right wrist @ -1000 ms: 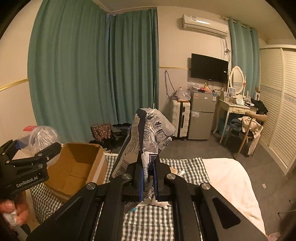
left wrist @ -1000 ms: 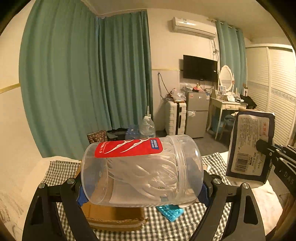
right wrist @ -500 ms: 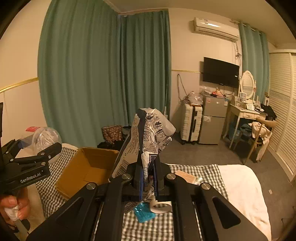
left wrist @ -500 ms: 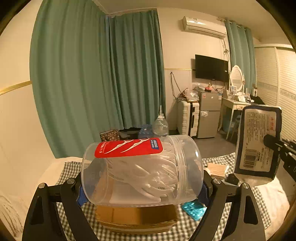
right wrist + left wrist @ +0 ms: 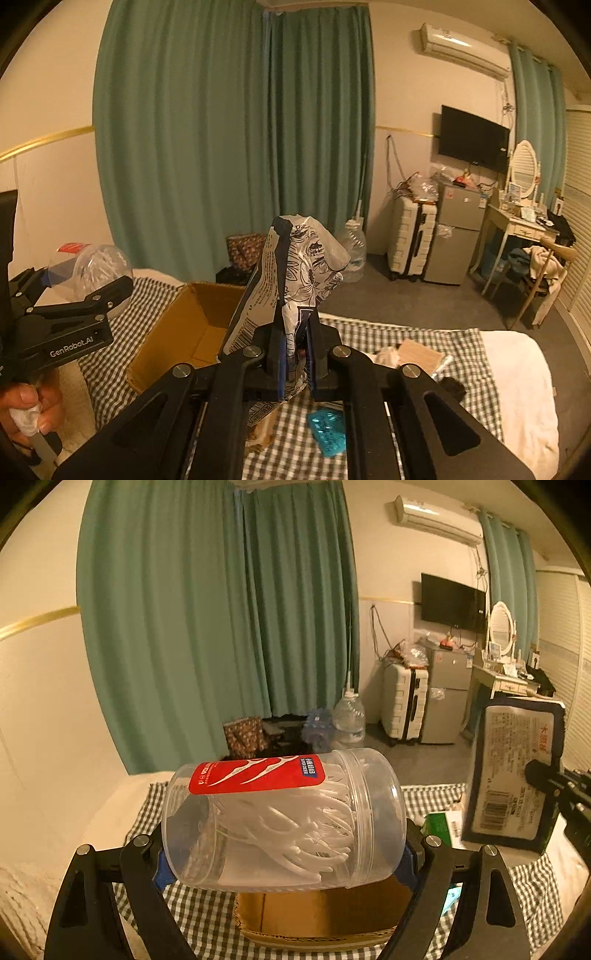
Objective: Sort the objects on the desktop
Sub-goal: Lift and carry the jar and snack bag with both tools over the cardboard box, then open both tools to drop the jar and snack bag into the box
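Two views apply. Left wrist view: the left gripper clamps a clear jar of floss picks sideways, above the cardboard box. Right wrist view: the right gripper pinches an upright printed pouch, right of that box on the checked cloth.

Green curtains hung at back, TV on wall w/ AC unit above. White suitcase stood beside small fridge; vanity mirror far right.
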